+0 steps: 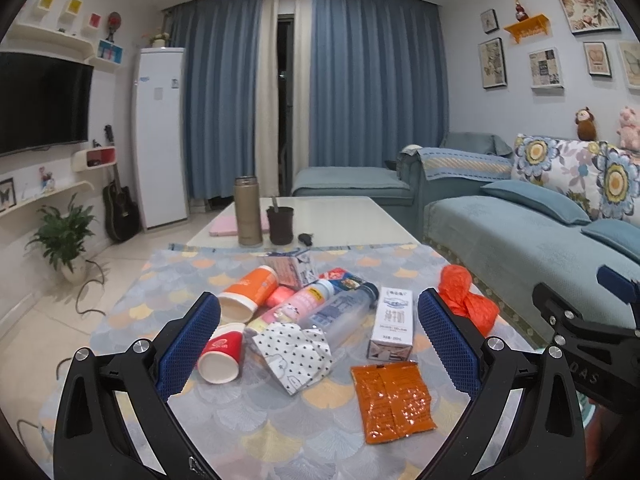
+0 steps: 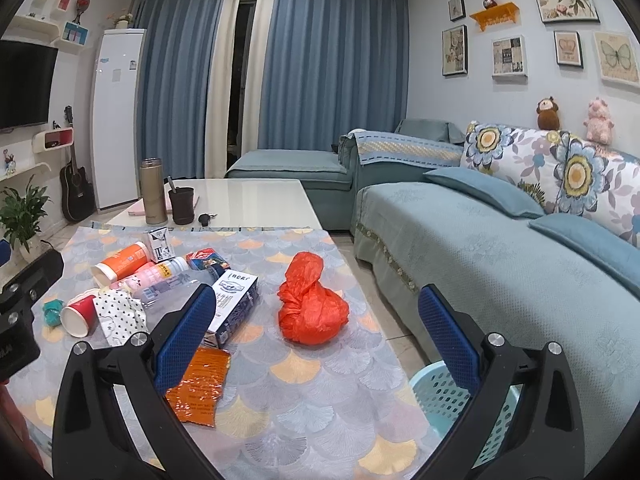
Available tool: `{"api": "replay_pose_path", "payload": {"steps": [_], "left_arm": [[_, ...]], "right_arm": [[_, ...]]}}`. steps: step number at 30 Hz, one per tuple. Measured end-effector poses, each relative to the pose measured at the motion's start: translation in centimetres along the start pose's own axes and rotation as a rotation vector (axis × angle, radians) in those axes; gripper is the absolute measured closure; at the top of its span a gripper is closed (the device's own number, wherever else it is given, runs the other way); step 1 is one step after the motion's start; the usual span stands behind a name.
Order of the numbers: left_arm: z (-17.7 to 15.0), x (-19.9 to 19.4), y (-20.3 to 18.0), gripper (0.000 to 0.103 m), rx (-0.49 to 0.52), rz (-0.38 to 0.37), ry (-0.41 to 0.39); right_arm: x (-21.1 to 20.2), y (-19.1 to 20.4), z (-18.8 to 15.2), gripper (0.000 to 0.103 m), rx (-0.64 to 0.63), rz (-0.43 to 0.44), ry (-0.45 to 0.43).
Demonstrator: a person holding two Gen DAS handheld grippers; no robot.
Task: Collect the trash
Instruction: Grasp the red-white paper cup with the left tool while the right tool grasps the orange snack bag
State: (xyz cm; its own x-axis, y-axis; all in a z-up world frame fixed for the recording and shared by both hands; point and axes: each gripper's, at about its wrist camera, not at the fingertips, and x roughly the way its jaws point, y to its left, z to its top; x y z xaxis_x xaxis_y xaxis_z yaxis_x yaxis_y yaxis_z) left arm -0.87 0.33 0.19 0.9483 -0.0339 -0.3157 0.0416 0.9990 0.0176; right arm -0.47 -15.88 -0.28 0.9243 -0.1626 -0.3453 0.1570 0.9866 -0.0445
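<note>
Trash lies on a patterned tablecloth (image 1: 260, 420): a red paper cup (image 1: 219, 356) on its side, an orange cup (image 1: 248, 294), a dotted paper wrapper (image 1: 294, 354), a clear bottle (image 1: 340, 310), a white milk carton (image 1: 392, 324), an orange foil packet (image 1: 392, 400) and a knotted orange plastic bag (image 1: 466, 300). My left gripper (image 1: 318, 344) is open above the pile, holding nothing. My right gripper (image 2: 316, 344) is open and empty above the orange bag (image 2: 310, 304). A light blue mesh basket (image 2: 436, 392) stands by the table's right edge.
A thermos (image 1: 248, 210), a dark cup (image 1: 280, 224), keys (image 1: 306, 238) and a pink book (image 1: 224, 228) stand on the white table beyond. A blue sofa (image 2: 500, 248) runs along the right. A potted plant (image 1: 66, 236) and guitar (image 1: 118, 208) are on the left.
</note>
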Motion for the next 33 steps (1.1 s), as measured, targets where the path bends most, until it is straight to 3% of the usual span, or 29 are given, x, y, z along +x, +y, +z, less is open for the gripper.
{"api": "replay_pose_path", "payload": {"steps": [2,4,8,16,24,33], "left_arm": [[-0.3,0.1,0.3,0.007,-0.007,-0.017,0.016],[-0.9,-0.1,0.5,0.007,0.003,-0.033,0.028],[-2.7,-0.4,1.7,0.007,0.022,-0.012,0.066],[-3.2,1.4,8.9,0.007,-0.082,0.093,0.121],[-4.2,6.7,14.2,0.011,-0.199,-0.030,0.262],[-5.1,12.7,14.9,0.027,-0.269,-0.020,0.411]], "right_arm": [[0.1,-0.1,-0.1,0.008,-0.005,0.000,0.002],[0.3,-0.3,-0.1,0.015,0.000,-0.002,0.008],[0.7,-0.5,-0.2,0.020,0.018,0.009,0.031],[2.8,1.6,-1.3,0.065,-0.010,0.084,0.134],[4.9,4.6,-2.8,0.067,0.039,0.196,0.244],[7.4,7.5,-5.0,0.064,0.018,0.242,0.357]]}}
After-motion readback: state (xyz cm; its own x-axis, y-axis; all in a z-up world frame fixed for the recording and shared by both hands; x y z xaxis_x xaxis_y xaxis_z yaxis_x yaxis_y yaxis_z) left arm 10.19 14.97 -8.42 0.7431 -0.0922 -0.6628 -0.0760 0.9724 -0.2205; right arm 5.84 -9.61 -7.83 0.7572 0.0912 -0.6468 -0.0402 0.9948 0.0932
